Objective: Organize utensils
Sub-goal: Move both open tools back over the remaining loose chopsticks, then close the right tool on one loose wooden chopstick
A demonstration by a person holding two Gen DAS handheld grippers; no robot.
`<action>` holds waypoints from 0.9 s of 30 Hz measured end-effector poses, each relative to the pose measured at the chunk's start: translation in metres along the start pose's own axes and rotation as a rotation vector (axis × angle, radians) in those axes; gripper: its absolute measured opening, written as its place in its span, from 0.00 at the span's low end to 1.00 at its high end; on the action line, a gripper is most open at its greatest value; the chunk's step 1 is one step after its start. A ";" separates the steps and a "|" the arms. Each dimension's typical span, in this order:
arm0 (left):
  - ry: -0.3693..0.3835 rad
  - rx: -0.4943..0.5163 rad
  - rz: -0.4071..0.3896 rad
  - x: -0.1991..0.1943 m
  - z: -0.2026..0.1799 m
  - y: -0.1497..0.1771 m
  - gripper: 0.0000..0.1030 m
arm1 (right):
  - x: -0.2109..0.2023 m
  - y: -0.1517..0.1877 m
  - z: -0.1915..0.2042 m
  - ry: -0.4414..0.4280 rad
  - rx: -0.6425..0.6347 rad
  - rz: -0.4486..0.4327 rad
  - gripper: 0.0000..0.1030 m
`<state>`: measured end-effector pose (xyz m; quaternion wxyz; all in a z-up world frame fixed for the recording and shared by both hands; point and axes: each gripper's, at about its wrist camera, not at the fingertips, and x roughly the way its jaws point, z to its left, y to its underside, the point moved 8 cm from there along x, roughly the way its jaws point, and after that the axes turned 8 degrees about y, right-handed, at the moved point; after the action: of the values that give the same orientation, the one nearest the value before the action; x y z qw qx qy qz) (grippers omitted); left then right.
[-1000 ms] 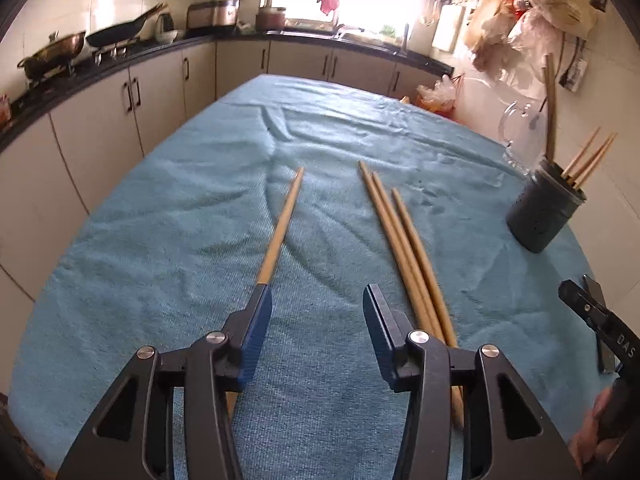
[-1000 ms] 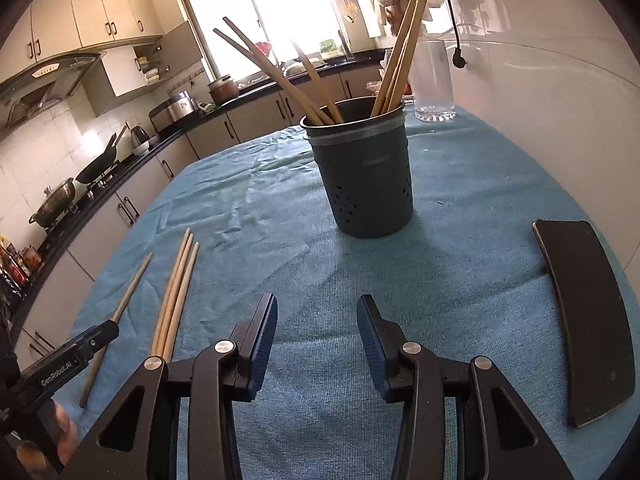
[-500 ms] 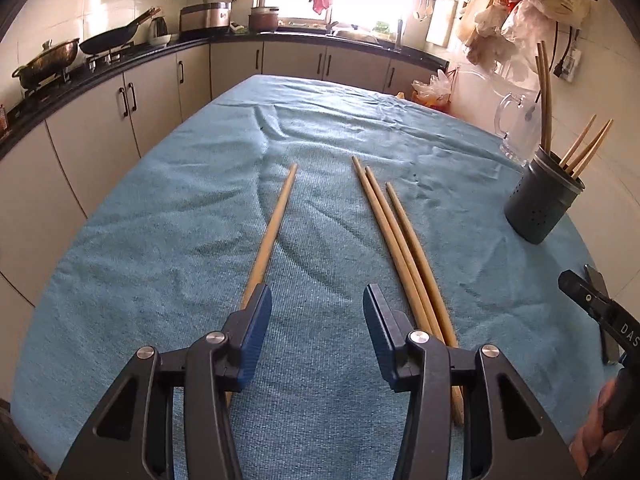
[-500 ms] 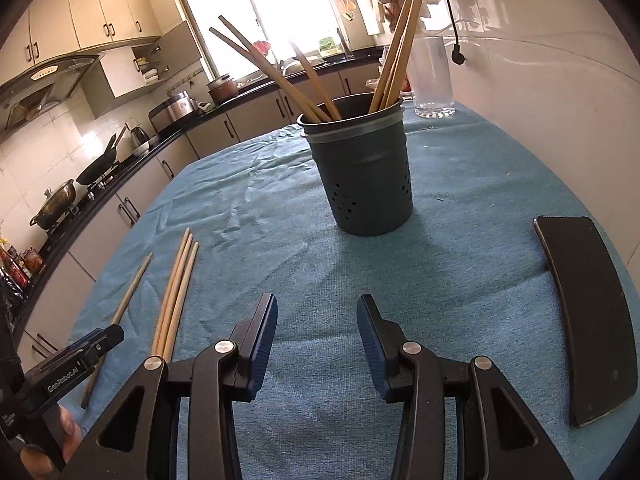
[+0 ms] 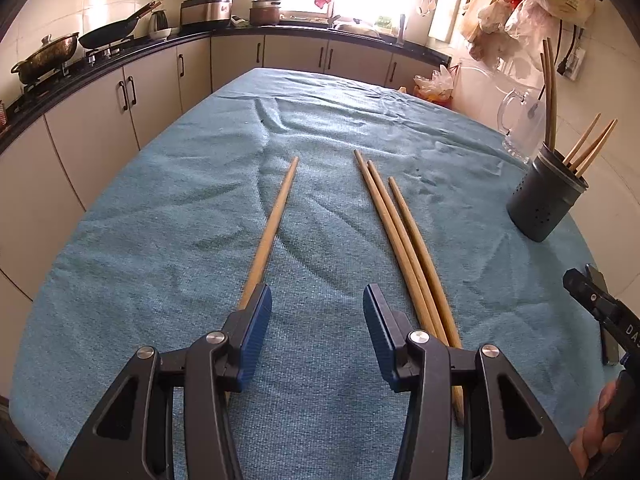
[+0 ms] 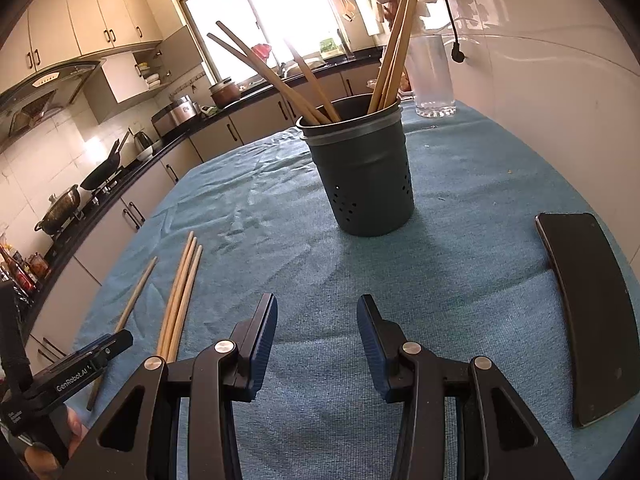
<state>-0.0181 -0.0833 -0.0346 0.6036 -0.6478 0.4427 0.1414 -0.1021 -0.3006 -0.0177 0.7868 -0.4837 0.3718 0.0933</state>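
A single wooden chopstick (image 5: 272,228) lies on the blue cloth (image 5: 160,220); its near end runs under the left finger of my left gripper (image 5: 316,296). Three more chopsticks (image 5: 400,240) lie side by side, passing beneath the right finger. The left gripper is open with nothing between its fingers. A dark perforated holder (image 5: 544,204) stands at the right with several chopsticks upright in it. In the right wrist view the holder (image 6: 364,176) stands straight ahead of my right gripper (image 6: 317,304), which hovers open and empty. The loose chopsticks (image 6: 182,288) lie to its left.
A dark flat phone-like slab (image 6: 588,308) lies on the cloth at the right near the wall. A clear glass mug (image 5: 520,124) stands behind the holder. Kitchen cabinets and a stove with pans line the far left. The cloth's edge drops off on the left.
The left wrist view has shifted slightly, so the chopsticks sit a little lower against the fingers. Chopsticks, holder and both sets of jaws are unchanged.
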 end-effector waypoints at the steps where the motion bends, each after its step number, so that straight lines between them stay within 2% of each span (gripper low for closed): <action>1: -0.001 -0.003 0.000 0.000 0.001 0.000 0.45 | 0.001 0.000 0.001 -0.001 -0.005 0.003 0.43; 8: 0.045 -0.031 0.010 0.001 0.002 0.000 0.45 | 0.007 0.003 0.007 -0.007 -0.037 0.038 0.43; 12: 0.087 -0.053 0.031 0.004 0.002 0.000 0.45 | 0.016 0.009 0.031 -0.019 -0.151 0.093 0.43; 16: 0.109 -0.083 0.036 0.004 0.005 0.001 0.45 | 0.028 0.002 0.077 -0.134 -0.207 0.179 0.43; 18: 0.116 -0.087 0.019 0.000 0.006 0.000 0.45 | 0.045 -0.005 0.102 -0.205 -0.218 0.263 0.43; 19: 0.120 -0.095 0.003 -0.004 0.007 -0.001 0.45 | 0.053 -0.007 0.110 -0.215 -0.225 0.295 0.43; 25: 0.135 -0.110 0.018 -0.014 0.013 0.004 0.46 | 0.097 -0.016 0.139 -0.165 -0.261 0.369 0.41; 27: 0.146 -0.115 0.030 -0.015 0.015 0.005 0.46 | 0.109 -0.013 0.143 -0.108 -0.301 0.384 0.34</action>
<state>-0.0247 -0.0633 -0.0305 0.5293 -0.6834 0.4861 0.1281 0.0521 -0.2120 -0.0455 0.6925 -0.5103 0.3962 0.3211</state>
